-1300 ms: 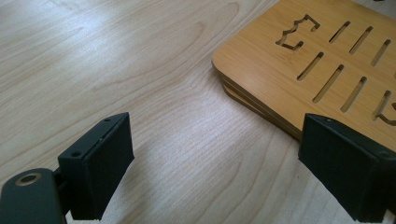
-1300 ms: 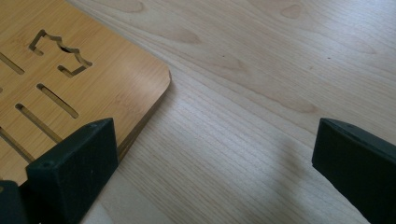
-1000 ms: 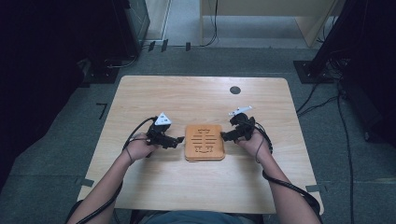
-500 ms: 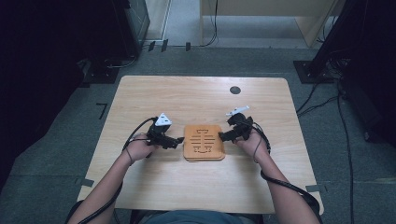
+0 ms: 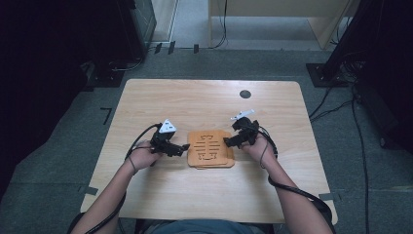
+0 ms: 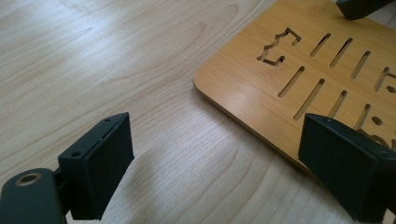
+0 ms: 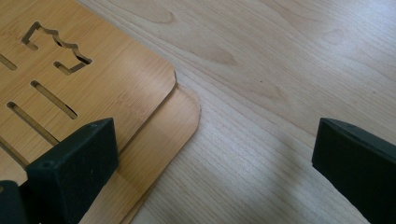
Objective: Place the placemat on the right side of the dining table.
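- As we hold both tools low over the table (image 5: 160, 195), the left gripper (image 5: 181, 148) sits just beside the left edge of the wooden boards (image 5: 210, 148), jaws pointing toward them.
- We read the left gripper as released: in the left gripper view its two black jaws stand wide apart, with bare tabletop between them.
- From that gripper, the top board (image 6: 322, 60) lies ahead and to the right; its rounded corner sits between the jaws' lines, and the right jaw overlaps its near edge in the picture. We cannot tell whether that jaw touches it.
- The right gripper (image 5: 229, 143) meets the boards from the opposite side, its tip over their right edge.
- We read the right gripper as released too: in the right gripper view the jaws are spread wide, one over the boards, the other over bare table.
- Ahead and to the left of the right gripper, the top board (image 7: 79, 88) rests slightly offset on a lower board (image 7: 163, 135), whose rounded corner protrudes beyond it.
- The top board carries cut-out slots and a crown-like notch (image 7: 53, 44).
- Both boards lie flat on the table, between the two grippers.
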{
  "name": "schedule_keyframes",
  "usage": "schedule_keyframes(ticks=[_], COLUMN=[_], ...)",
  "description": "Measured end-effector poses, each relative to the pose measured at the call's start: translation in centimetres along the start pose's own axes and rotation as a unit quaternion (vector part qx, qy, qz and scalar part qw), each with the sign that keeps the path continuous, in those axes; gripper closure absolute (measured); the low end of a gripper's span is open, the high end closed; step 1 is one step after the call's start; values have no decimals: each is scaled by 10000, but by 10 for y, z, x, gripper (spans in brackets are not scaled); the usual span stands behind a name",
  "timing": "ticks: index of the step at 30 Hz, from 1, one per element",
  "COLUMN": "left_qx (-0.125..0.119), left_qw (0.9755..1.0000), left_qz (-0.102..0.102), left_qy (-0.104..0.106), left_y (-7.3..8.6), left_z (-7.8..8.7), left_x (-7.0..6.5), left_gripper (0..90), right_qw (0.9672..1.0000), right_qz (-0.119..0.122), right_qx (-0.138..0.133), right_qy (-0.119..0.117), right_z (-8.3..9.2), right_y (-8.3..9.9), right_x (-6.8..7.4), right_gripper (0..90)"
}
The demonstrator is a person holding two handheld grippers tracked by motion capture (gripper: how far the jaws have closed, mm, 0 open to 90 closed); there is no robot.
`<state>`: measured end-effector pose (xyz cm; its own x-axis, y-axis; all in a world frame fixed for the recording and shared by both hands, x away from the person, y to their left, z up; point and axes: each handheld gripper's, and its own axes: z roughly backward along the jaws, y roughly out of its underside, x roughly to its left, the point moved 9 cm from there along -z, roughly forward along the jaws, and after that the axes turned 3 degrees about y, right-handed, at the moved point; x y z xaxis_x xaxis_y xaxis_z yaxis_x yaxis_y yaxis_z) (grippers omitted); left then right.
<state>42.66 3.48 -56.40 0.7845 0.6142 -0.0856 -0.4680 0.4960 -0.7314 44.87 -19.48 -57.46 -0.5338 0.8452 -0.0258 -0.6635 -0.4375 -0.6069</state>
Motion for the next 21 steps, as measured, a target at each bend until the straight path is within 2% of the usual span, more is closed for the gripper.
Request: schedule_keyframes(ticks=[2,4,5,16,21], left_qx=[13,5,-3,-149,-179], left_qw=[9999,9999,9999,9998,9996], left_qz=[116,137,159,61,21], left_qy=[47,28,38,134,195], left_y=[1,1,2,0,-1], left_z=[1,3,3,8,6], left_x=[-1,-1,-1,-7,-11], left_gripper=[93,148,147,149,149], right_qw=[10000,10000,9999,9998,9999], right_qz=[4,35,33,177,120], right_qx=[6,-6,4,0,7], right_qy=[-8,-57,-96,-68,-73], right_z=[-1,-3,-4,-8,-9], right_y=[-1,-3,-5,-10,-12], right_x=[1,3,5,10,11], right_gripper=[0,0,0,0,0])
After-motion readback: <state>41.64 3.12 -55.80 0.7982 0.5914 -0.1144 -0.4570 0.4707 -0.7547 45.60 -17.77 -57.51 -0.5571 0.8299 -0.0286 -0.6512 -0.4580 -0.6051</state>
